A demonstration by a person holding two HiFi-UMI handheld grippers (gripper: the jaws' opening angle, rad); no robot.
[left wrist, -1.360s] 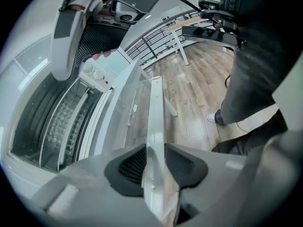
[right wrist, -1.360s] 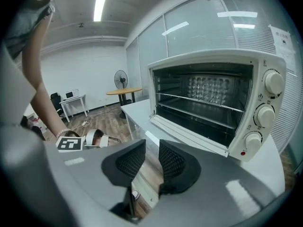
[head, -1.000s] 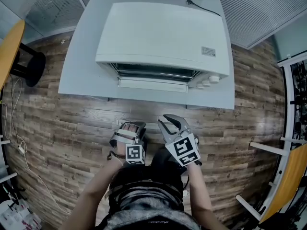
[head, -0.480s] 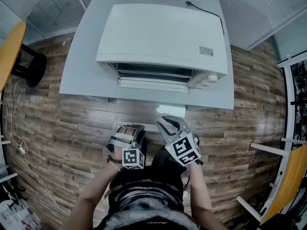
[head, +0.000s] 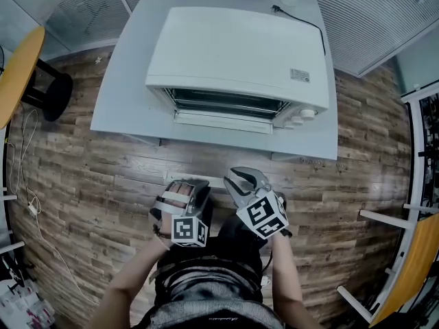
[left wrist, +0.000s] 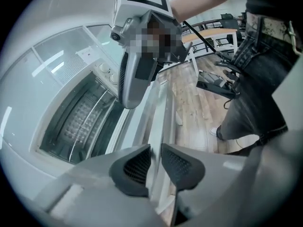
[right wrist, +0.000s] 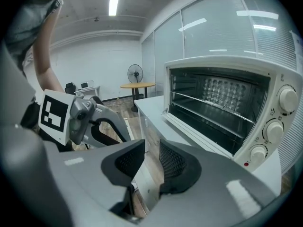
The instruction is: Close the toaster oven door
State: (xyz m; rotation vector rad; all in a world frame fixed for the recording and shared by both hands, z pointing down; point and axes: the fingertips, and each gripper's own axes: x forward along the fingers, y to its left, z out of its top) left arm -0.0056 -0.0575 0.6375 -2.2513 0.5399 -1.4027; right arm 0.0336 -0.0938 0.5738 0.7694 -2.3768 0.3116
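- Head view: a plank floor [head: 103, 177] lies below you. A pale bench [head: 123, 108] carries the white toaster oven [head: 236, 53], and its door [head: 223, 120] is dropped open at the front, facing you. The left claw [head: 184, 184] and right claw [head: 241, 175] hang side by side short of the bench, well apart from the door.
- Left gripper view: the left claw [left wrist: 155, 151] is released. Its jaws have just been closing to a narrow slit, and nothing sits between the pads. The oven's dark cavity [left wrist: 78, 119] lies beyond, to the left.
- Right gripper view: the right claw [right wrist: 152, 157] is released and empty, and its jaws have just been opening a little. The cavity and the knobs [right wrist: 274, 129] stand ahead.
- Handling, as a judgement: the door looks stiff, light and hinged at its lower edge, and is probably glazed. Take or push it at its free front edge and raise it gently so it does not slam.
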